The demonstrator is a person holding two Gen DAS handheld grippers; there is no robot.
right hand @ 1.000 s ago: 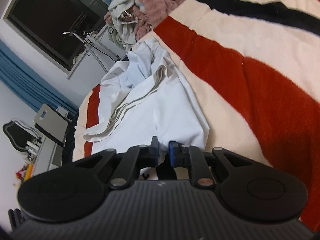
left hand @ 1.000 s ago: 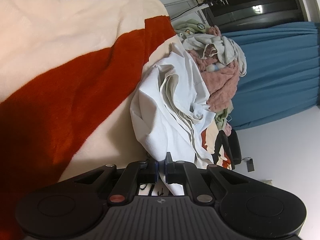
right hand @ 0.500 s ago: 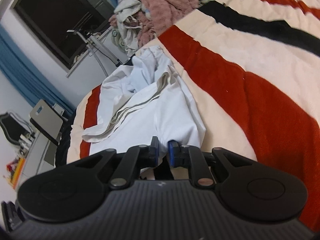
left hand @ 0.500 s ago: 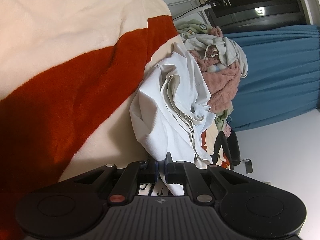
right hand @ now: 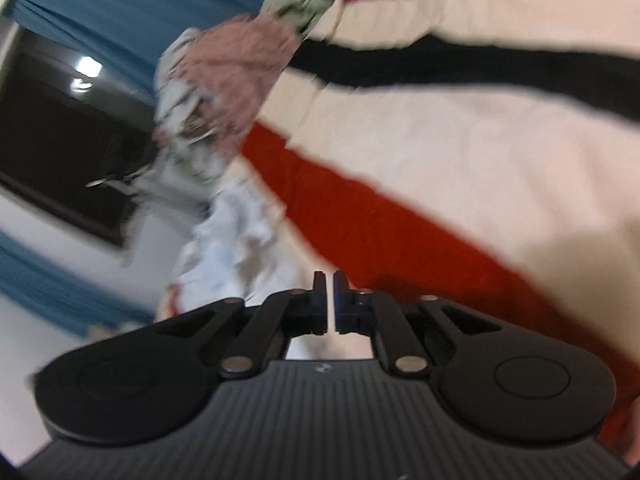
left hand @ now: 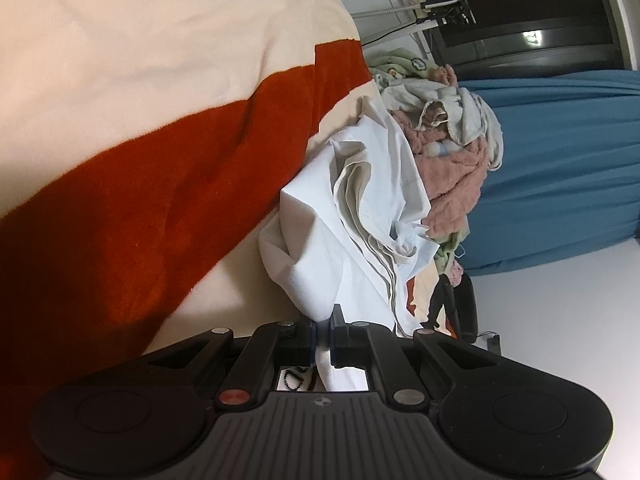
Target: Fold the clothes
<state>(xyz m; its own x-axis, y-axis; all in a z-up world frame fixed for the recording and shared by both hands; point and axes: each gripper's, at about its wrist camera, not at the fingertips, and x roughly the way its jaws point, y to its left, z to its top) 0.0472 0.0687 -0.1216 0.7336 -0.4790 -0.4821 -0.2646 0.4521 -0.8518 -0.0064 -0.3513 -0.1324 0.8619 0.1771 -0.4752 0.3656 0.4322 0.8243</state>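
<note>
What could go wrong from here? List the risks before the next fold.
1. Only the left gripper pinches the white garment; the right gripper is shut on nothing, so the bunched cloth may sag or twist.
2. The garment lies against the laundry pile; pulling could drag other pieces along.
3. The right wrist view is badly blurred, so a regrasp now could miss the hem.

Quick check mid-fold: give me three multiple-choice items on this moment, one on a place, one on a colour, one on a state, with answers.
1. Where is the laundry pile relative to the white garment?
A. beyond it
B. beneath it
C. absent

2. Colour of the curtain?
A. blue
B. yellow
C. grey

3. What are the left tongs doing?
A. standing wide open
B. shut on the white garment
C. gripping the striped blanket

Answers: 1 A, the pile lies past the garment, near the curtain. 2 A, plainly blue. 3 B, white cloth passes between the pads.
</note>
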